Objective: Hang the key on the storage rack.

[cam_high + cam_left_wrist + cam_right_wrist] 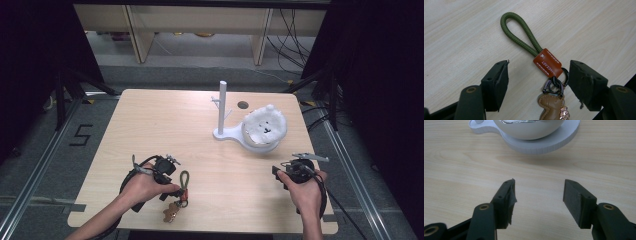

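Keychain (pixel 547 65) flat on table (pixel 165 125), near the front edge, well apart from the white stand (pixel 223 112). Left gripper (pixel 537 75) released, 2 jaws straddling the orange tab and rings, not pressing. Right gripper (pixel 538 192) released over bare wood, just short of the stand's dish.

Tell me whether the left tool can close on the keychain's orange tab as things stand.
Probably yes: the left tool is open, and the keychain lies flat on the table with its orange tab between the jaws, nothing blocking.
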`<state>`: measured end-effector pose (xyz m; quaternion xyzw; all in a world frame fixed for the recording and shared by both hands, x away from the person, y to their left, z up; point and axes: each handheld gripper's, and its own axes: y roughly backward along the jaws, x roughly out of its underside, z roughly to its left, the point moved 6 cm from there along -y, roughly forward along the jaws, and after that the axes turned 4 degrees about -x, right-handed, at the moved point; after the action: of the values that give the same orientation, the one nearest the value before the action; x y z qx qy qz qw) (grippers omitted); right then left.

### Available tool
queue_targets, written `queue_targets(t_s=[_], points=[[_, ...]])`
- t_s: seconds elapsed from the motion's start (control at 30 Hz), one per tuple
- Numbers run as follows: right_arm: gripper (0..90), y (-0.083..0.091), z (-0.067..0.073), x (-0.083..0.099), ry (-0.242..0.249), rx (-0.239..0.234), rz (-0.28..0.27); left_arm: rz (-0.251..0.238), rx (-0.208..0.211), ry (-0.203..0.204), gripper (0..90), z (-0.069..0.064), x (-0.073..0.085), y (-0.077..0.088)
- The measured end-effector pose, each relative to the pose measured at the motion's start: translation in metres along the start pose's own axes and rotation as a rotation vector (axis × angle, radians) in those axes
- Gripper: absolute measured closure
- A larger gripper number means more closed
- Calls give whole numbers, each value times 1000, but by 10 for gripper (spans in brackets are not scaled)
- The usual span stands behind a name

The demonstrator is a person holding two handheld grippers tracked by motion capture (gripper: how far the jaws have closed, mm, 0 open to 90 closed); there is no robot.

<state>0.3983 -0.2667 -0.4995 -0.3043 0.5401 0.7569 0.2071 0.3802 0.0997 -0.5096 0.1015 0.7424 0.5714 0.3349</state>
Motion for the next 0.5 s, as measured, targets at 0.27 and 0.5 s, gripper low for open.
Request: queue_targets(t_s=[0.27,0.5], points=[[444,-3,-2,2,7,15,29,33,9,41,326,1,-1,-4],[444,-4,-1,2,21,6,23,65,14,62,330,-10,-1,-13]])
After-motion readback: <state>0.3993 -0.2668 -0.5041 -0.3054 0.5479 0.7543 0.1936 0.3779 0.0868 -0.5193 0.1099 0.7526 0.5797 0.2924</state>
